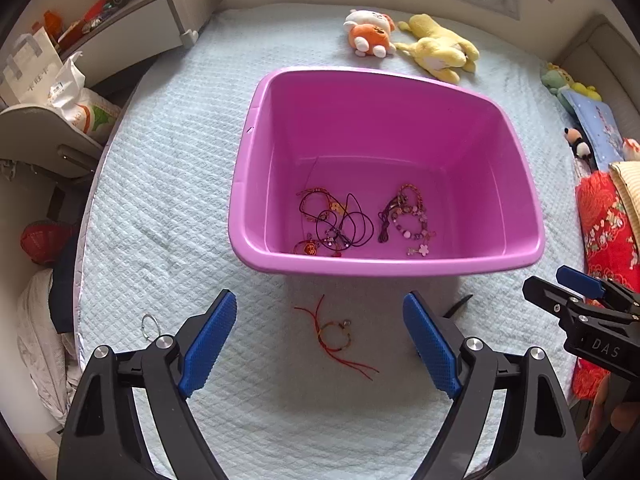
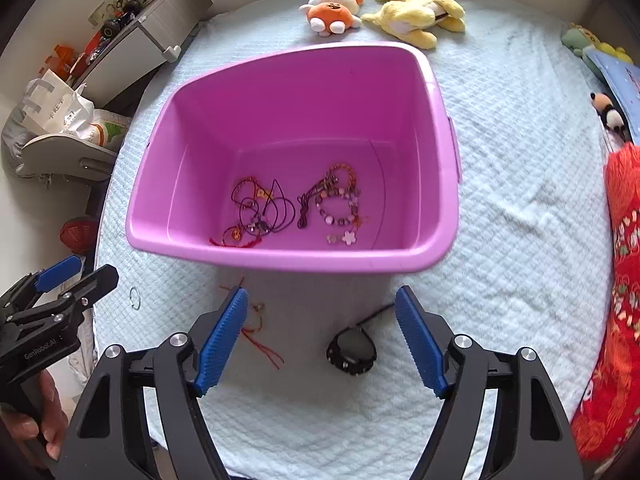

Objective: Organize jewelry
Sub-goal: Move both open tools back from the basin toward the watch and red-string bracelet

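A purple plastic bin (image 1: 256, 120) (image 2: 444, 112) stands on the pale blue quilt. Several corded and beaded bracelets (image 1: 336, 220) (image 2: 336, 204) lie on its floor. In front of the bin a red string bracelet (image 1: 336, 336) (image 2: 260, 344) lies on the quilt, with a black watch (image 2: 352, 354) to its right and a silver ring (image 1: 148, 326) (image 2: 135, 298) to its left. My left gripper (image 1: 320, 340) hangs open above the red bracelet, nothing between its fingers. My right gripper (image 2: 322, 336) is open too, empty, above the watch.
Plush toys (image 1: 408, 40) (image 2: 384, 12) lie beyond the bin. A red patterned cloth (image 1: 608, 224) (image 2: 624, 280) and small toys line the quilt's right edge. A shelf with clutter (image 1: 120, 12) and bags stand off the left edge.
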The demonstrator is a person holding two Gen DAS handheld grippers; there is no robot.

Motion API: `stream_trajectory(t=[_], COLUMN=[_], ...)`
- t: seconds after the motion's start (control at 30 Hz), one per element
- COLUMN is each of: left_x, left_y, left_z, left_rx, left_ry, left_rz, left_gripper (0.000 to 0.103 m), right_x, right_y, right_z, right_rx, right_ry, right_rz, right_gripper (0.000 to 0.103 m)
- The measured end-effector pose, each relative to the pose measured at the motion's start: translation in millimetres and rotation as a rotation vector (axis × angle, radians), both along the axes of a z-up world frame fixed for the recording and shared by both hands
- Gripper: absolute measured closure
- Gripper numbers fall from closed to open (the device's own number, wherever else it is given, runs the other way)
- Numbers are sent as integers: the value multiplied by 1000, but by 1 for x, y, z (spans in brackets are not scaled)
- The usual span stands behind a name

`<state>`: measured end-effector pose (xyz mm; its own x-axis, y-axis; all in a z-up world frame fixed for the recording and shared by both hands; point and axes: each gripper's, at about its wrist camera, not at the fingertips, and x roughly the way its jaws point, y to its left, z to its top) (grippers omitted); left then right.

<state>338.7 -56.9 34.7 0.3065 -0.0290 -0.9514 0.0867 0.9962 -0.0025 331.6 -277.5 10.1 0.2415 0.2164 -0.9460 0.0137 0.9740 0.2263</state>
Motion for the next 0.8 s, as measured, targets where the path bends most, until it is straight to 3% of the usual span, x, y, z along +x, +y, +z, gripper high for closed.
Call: stream_trajectory(t=[0.4,0.63,0.8], left_x=[-50,-75,-90], left_y=[5,25,43], left_z=[9,-13,-31], left_rx=[17,12,-5], left_ry=[-28,26,54], left_rz=[-75,-86,-57], left_gripper=[8,7,7], right_x=[-64,-104,-130], right_y=[-10,-17,-18], right_z=[-7,-30,-42], right_rx=[59,76,73], right_ry=[51,142,158], right_rz=[-76,-156,-197], right_gripper=[23,23,23])
